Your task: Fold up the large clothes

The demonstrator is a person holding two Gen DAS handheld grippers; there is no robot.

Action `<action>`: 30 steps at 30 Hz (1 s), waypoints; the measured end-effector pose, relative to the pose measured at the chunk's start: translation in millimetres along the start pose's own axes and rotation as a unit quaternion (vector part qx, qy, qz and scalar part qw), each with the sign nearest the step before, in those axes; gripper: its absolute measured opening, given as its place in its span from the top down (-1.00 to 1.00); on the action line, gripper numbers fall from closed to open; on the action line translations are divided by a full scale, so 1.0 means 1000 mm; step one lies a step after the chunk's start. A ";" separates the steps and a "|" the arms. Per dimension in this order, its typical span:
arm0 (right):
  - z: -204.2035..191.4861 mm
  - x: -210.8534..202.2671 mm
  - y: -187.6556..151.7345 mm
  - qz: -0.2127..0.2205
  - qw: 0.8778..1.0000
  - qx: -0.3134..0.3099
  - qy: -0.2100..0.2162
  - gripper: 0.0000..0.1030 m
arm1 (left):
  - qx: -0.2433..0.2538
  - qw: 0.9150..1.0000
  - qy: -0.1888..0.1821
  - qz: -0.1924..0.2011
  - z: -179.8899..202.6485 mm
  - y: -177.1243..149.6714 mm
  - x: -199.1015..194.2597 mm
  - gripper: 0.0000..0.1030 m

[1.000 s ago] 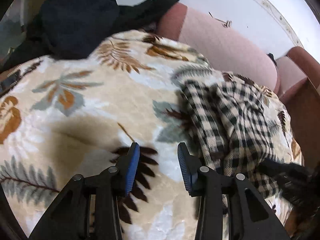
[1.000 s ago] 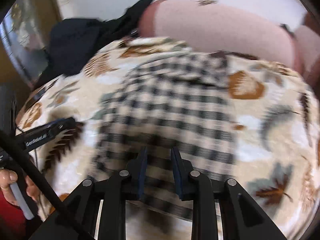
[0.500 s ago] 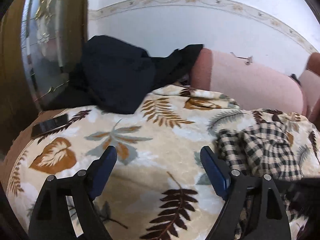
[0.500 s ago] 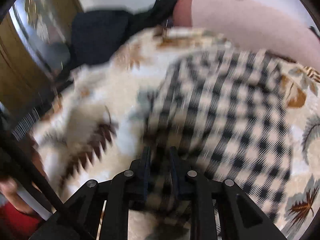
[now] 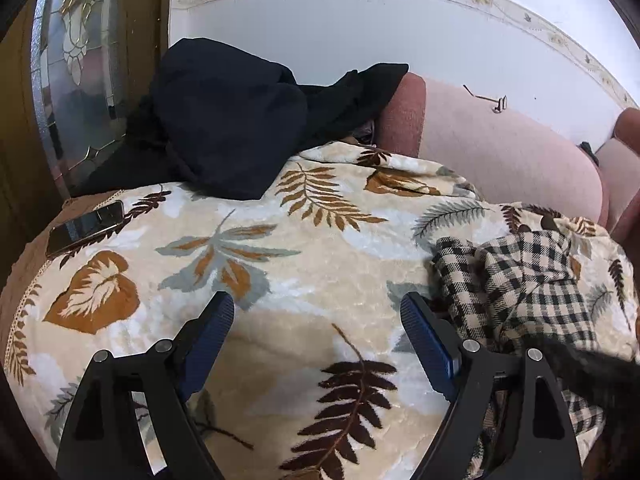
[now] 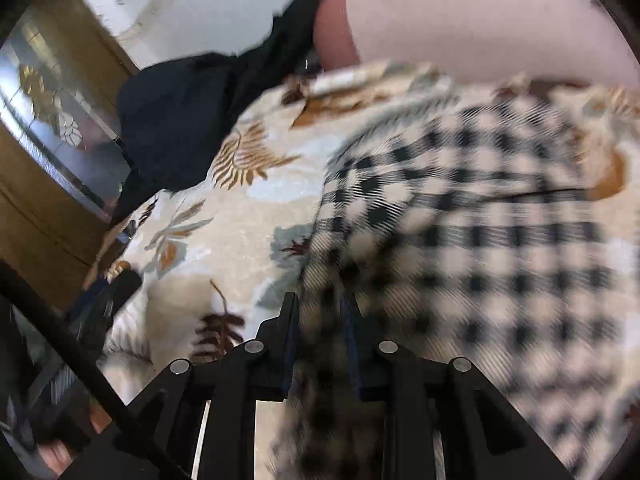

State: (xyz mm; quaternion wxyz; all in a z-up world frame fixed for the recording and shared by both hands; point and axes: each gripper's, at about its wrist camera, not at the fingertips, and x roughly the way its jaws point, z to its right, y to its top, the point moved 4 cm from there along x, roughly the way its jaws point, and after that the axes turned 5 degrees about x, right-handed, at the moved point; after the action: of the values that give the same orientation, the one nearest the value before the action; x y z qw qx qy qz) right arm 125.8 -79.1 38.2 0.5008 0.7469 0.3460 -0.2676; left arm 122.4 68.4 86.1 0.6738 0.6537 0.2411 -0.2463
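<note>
The left gripper (image 5: 316,336) stands wide open over the leaf-print blanket (image 5: 280,280), its blue-padded jaws having just been spreading apart, with only bare blanket showing in the gap. Nothing is caught in it. The checked garment (image 5: 532,280), a beige and black piece of clothing, lies bunched on the blanket off to that gripper's right side, its nearest fold just beside the right-hand jaw but not between the two.

The right gripper (image 6: 320,320) has its jaws drawn close together on a fold of the same checked garment (image 6: 480,220); the cloth runs up between the pads and spreads away ahead of it and to the right, over much of the blanket (image 6: 240,220). This view is smeared, so how firmly the pads press is hard to read, though the fabric plainly fills the narrow gap, and the jaws have eased a touch wider just now.

A heap of dark clothing (image 5: 240,120) sits at the far end of the blanket, against a pink sofa back (image 5: 500,148) and beneath a pale wall. A phone (image 5: 86,226) lies flat near the blanket's left edge, well apart from both tools. To the left stands a wooden door with leaded glass (image 5: 76,64).
</note>
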 end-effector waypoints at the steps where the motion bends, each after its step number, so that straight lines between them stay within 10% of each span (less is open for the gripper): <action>1: 0.004 -0.007 -0.010 0.008 1.000 -0.001 -0.020 0.51 | -0.001 1.000 -0.001 0.001 0.000 0.000 -0.001 -0.64; 5: 0.008 0.008 -0.064 -0.056 0.998 0.001 -0.006 0.51 | 0.009 1.000 0.005 0.010 0.003 -0.005 -0.010 -0.64; 11: 0.005 -0.021 -0.086 -0.042 0.997 0.008 0.072 0.50 | 0.067 0.996 0.033 0.043 0.022 -0.032 -0.046 -0.64; 22: 0.066 -0.084 -0.120 0.037 0.992 -0.042 -0.114 0.10 | 0.064 0.997 -0.030 -0.034 0.079 -0.094 -0.080 -0.64; 30: 0.088 -0.108 -0.145 0.048 0.986 -0.017 -0.162 -0.21 | 0.075 0.988 -0.048 -0.123 0.098 -0.151 -0.059 -0.64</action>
State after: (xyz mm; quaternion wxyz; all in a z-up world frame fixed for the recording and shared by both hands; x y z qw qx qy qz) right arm -60.1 -150.8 5.9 0.5752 0.7007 0.2291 -0.3546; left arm -20.0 -32.7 11.9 0.5987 0.6549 0.2676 -0.3756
